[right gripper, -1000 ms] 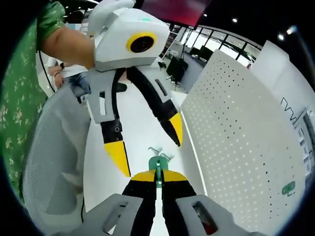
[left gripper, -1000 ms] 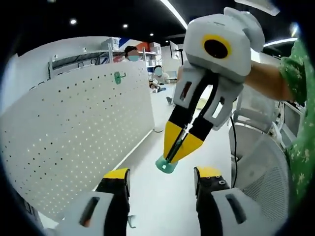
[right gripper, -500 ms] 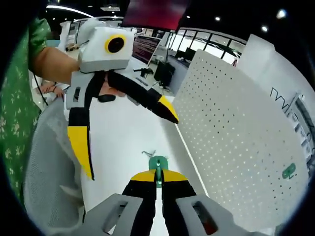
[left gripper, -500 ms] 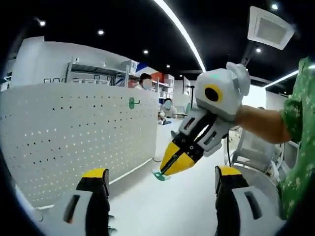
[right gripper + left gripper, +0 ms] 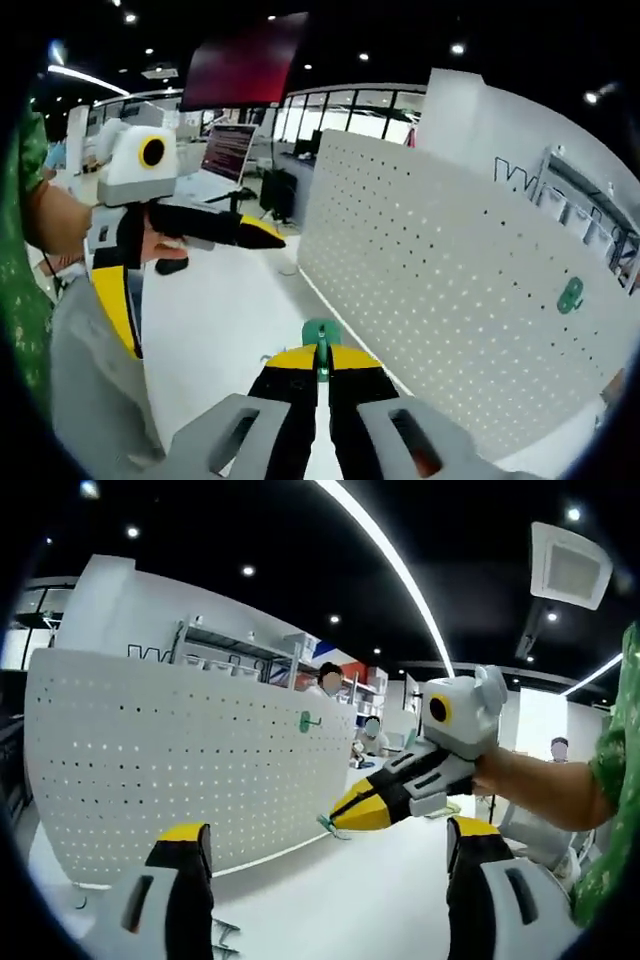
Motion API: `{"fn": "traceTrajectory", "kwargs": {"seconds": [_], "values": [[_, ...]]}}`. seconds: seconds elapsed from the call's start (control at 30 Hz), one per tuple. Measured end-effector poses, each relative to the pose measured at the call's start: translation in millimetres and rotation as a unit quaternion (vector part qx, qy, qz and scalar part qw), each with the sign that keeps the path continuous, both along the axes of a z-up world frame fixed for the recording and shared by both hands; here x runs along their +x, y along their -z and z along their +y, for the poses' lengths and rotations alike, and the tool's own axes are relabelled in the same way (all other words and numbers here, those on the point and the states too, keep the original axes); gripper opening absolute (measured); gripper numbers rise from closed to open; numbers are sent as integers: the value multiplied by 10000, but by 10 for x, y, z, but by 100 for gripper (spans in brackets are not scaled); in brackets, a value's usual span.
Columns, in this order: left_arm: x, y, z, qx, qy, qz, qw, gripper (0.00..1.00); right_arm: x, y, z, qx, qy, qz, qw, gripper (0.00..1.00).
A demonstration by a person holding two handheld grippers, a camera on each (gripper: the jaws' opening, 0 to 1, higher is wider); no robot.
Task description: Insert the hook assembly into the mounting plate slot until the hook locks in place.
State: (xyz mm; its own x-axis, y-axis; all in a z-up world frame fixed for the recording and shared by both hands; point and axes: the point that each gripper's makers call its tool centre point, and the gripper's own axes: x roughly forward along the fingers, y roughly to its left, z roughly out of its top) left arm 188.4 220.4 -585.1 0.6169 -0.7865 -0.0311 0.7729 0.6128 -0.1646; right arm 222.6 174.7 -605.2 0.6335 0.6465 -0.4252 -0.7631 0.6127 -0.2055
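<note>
right gripper [image 5: 321,362] pinches the green hook [image 5: 320,335] near the pegboard [image 5: 450,300], left gripper's [image 5: 325,855] 2 jaws gape wide.

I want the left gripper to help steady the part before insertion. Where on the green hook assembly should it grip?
Probably the green base jutting past the right gripper, whose jaws are shut on its rear. In the left gripper view that tip faces the pegboard, so the open left gripper should come from the side, pinching the base's flat faces.
</note>
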Motion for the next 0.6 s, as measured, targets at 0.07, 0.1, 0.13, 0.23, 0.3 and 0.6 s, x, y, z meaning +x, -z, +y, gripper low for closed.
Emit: {"fn": "traceTrajectory", "kwargs": {"seconds": [0.07, 0.1, 0.13, 0.23, 0.3, 0.6], "values": [[-5, -13, 14, 28, -34, -45, 10000, 100, 62, -53, -29, 186, 226, -114, 9995, 1], [-5, -16, 21, 33, -44, -43, 10000, 100, 72, -64, -37, 254, 283, -106, 9992, 1], [-8, -24, 34, 30, -65, -47, 10000, 100, 89, -81, -49, 310, 336, -133, 9989, 1], [-27, -69, 55, 31, -107, -135, 9998, 100, 169, -149, -122, 527, 670, -267, 9960, 1], [-33, -100, 61, 48, -128, -220, 9997, 100, 220, -204, -165, 689, 889, -363, 9930, 1], [-2, -187, 90, 6, -187, -340, 9992, 100, 394, -393, -286, 1184, 1553, -707, 9782, 1]]}}
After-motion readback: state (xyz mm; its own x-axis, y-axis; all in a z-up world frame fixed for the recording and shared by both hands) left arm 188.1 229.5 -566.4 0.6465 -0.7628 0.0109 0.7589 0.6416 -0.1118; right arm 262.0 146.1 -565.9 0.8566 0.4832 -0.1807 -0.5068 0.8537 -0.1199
